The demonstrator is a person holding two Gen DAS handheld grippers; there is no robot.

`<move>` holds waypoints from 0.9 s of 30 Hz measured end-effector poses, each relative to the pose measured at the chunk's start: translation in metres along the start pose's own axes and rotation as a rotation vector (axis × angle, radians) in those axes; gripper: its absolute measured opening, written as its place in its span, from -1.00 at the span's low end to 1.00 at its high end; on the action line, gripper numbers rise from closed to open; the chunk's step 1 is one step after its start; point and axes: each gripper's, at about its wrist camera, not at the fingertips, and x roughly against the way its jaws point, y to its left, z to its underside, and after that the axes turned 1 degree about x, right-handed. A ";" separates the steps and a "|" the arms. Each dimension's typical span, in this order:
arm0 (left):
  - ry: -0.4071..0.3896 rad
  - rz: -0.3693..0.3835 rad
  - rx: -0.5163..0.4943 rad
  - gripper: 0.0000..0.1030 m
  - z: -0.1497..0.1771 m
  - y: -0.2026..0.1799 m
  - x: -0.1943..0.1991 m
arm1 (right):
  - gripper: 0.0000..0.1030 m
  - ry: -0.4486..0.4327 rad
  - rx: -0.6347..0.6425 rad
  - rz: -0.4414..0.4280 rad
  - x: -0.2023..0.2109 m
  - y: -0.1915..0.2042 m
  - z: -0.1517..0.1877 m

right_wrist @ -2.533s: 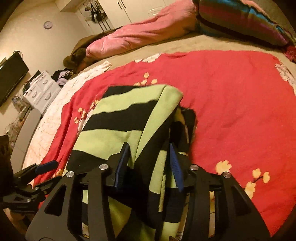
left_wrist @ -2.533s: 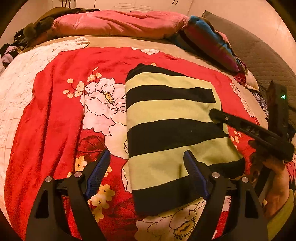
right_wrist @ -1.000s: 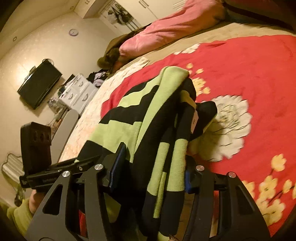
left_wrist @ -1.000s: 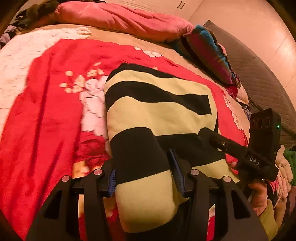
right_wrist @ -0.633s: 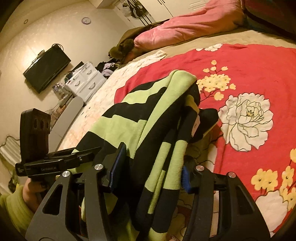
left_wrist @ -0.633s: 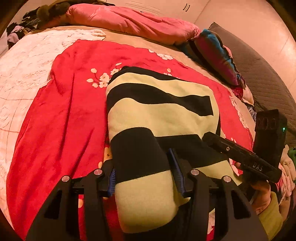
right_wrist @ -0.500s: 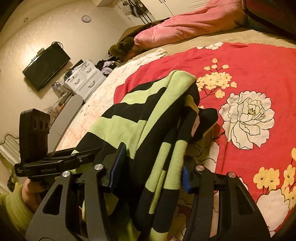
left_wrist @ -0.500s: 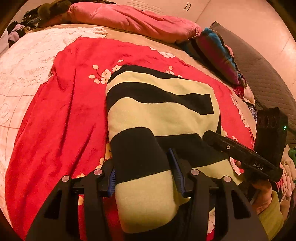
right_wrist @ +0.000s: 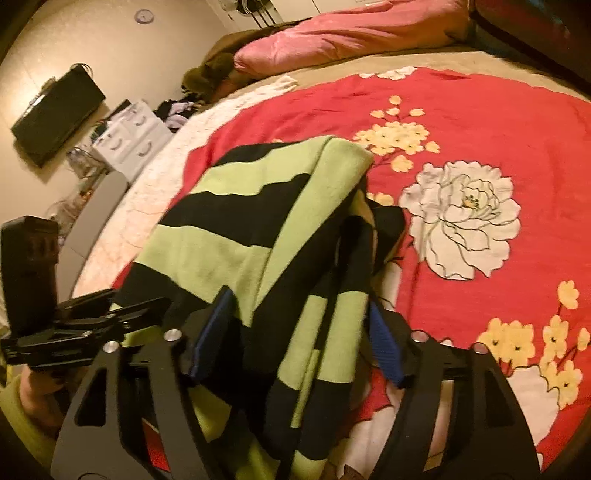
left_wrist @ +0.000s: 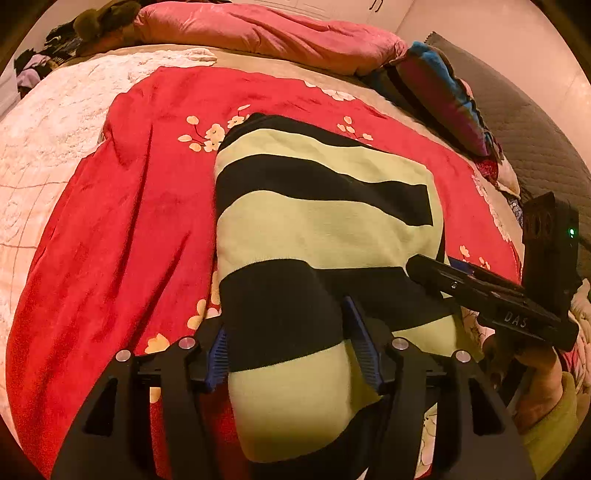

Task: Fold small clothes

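A green-and-black striped sweater [left_wrist: 317,221] lies folded lengthwise on the red flowered blanket [left_wrist: 140,229]. My left gripper [left_wrist: 291,350] is shut on the sweater's near edge, with thick cloth bunched between its blue pads. My right gripper [right_wrist: 295,332] is shut on the other near corner of the sweater [right_wrist: 258,221], where several layers hang between the fingers. The right gripper also shows in the left wrist view [left_wrist: 491,295], at the sweater's right side. The left gripper shows at the left of the right wrist view [right_wrist: 85,317].
A pink quilt [left_wrist: 266,33] and a striped pillow [left_wrist: 443,99] lie at the head of the bed. A white blanket [left_wrist: 48,122] covers the bed's left side. White drawers [right_wrist: 133,140] and a black screen [right_wrist: 55,114] stand beyond the bed.
Both grippers have closed on the sweater's near end and lifted it. In the last second the sweater has shifted a little across the blanket while both grips hold.
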 end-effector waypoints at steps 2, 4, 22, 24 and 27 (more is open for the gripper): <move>0.003 -0.001 0.000 0.11 0.001 0.000 0.000 | 0.36 0.011 -0.022 0.003 -0.002 -0.005 0.001; 0.007 -0.004 0.001 0.13 0.001 0.000 -0.001 | 0.40 0.021 -0.036 0.008 -0.004 -0.008 0.003; 0.011 -0.022 0.005 0.20 0.004 0.003 0.004 | 0.64 -0.049 0.014 0.116 0.015 0.001 0.008; 0.007 -0.022 0.005 0.20 0.003 0.003 0.007 | 0.72 -0.086 0.008 0.114 0.024 0.002 0.007; -0.006 -0.029 0.000 0.30 0.003 0.003 0.014 | 0.82 -0.144 0.007 0.113 0.040 0.006 0.005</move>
